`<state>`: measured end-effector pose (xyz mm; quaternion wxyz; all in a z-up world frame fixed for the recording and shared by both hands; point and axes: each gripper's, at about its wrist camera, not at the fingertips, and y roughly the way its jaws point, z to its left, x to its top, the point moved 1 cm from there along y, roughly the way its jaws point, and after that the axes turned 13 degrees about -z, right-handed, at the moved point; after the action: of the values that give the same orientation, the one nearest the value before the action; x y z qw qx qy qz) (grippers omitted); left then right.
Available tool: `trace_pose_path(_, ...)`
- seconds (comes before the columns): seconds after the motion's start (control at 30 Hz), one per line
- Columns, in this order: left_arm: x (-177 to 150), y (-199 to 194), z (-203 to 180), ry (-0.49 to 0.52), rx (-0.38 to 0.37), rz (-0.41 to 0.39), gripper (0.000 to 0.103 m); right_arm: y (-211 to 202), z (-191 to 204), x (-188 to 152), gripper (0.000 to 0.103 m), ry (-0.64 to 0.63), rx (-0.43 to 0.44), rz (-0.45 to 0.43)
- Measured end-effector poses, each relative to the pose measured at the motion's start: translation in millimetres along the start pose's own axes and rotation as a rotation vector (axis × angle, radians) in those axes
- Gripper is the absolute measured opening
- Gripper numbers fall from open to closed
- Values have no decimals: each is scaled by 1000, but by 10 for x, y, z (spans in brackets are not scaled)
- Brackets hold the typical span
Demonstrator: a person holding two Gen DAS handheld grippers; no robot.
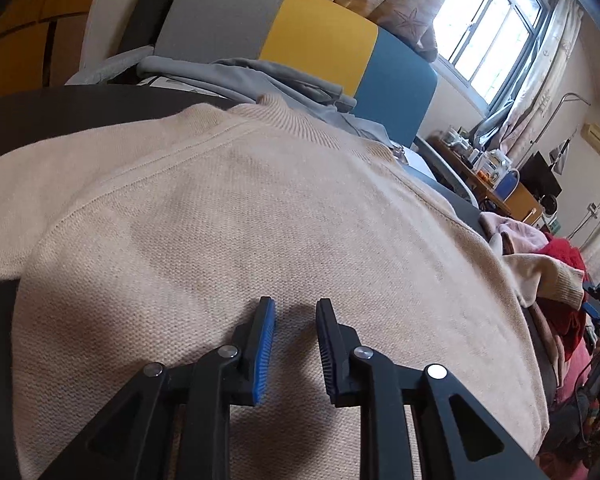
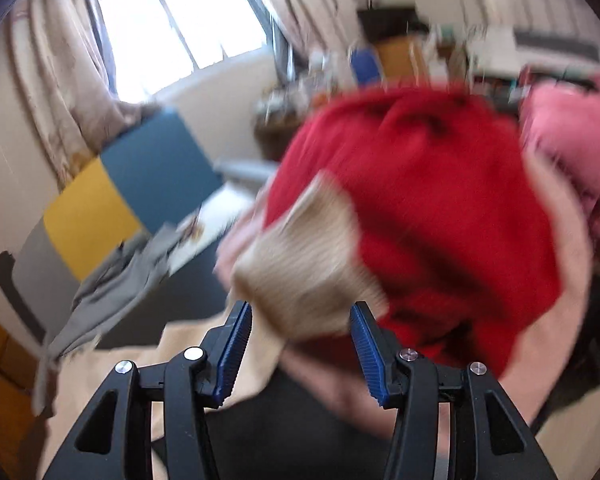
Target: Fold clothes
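Daylight from a barred window falls across a cluttered room with patterned curtains and a padded headboard in grey, yellow and blue blocks. Below it a dark surface carries a beige sweater, fine-knit, with a raised shoulder seam and a ribbed collar at the far edge. The sweater lies spread flat, its body filling most of the left wrist view, one sleeve running off to the left. Its right sleeve ends in a ribbed cuff resting on a red garment, soft and rumpled, with pink cloth beside it. A grey garment lies crumpled against the headboard.

The left claw hovers low over the sweater's body, its ribbed blue pads a narrow gap apart with nothing pinched between them; bare knit shows through the gap. The right claw stands about half open, empty, the cuff just beyond its tips and not touched by the pads.

Open dark surface shows left of the sweater and beneath the right claw. The right side is crowded by the clothes heap. The right wrist view is smeared, so the far desk clutter is unreadable, and the sweater's near hem is hidden by the left claw.
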<state>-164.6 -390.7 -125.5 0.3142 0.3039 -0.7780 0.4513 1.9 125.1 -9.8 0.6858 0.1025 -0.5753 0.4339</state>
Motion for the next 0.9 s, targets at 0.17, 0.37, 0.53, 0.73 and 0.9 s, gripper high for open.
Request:
trace_pose_path(0.17, -13, 3, 23, -13, -8, -1, 21, 274, 52, 38, 53, -224, 28, 36)
trace_pose_path(0.37, -13, 13, 25, -15, -8, -1, 21, 308, 413, 13, 6, -478, 92, 18)
trace_pose_path(0.53, -15, 8, 26, -16, -9, -2, 21, 53, 529, 476, 5, -623, 80, -132)
trace_pose_path(0.73, -11, 9, 49, -25, -14, -3, 21, 417, 289, 943, 6, -603, -44, -114)
trace_pose_path(0.9, -12, 11, 63, -31, -19, -2, 21, 654, 81, 733, 26, -509, -109, 38)
